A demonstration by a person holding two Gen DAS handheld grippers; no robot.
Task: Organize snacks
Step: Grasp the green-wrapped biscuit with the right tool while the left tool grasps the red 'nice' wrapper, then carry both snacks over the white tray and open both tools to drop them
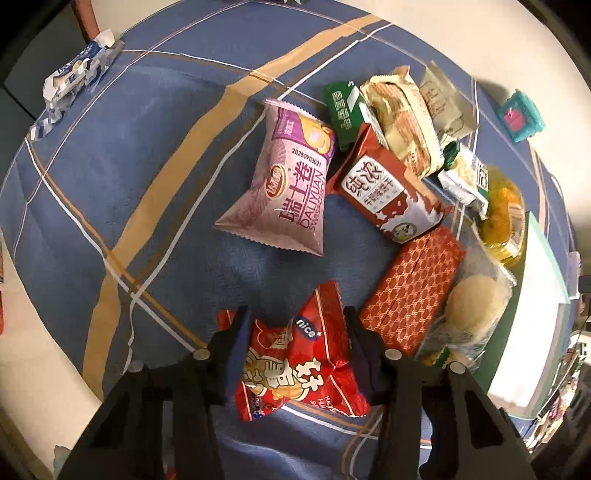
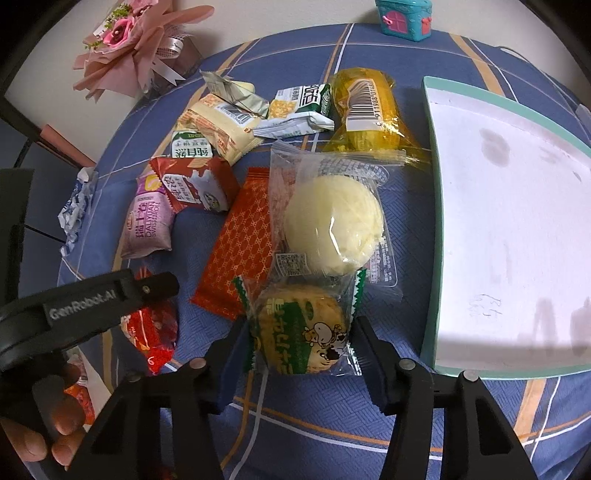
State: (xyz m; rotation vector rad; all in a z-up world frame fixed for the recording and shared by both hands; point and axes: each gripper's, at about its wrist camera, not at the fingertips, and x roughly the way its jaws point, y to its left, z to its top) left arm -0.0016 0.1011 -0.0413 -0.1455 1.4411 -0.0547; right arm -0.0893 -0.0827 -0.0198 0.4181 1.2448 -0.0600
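Observation:
Several snack packs lie on a blue plaid cloth. My left gripper is open, its fingers on either side of a red snack bag, which also shows in the right wrist view. My right gripper is open around a green-and-clear biscuit pack. Just beyond it lie a clear-wrapped pale bun and an orange patterned pack. A pink Swiss roll pack and a red milk biscuit pack lie further off.
A teal-rimmed white box lid lies at the right. A yellow pack, cream and green packs, a teal toy house, a pink bouquet and a blue-white wrapper are around the table.

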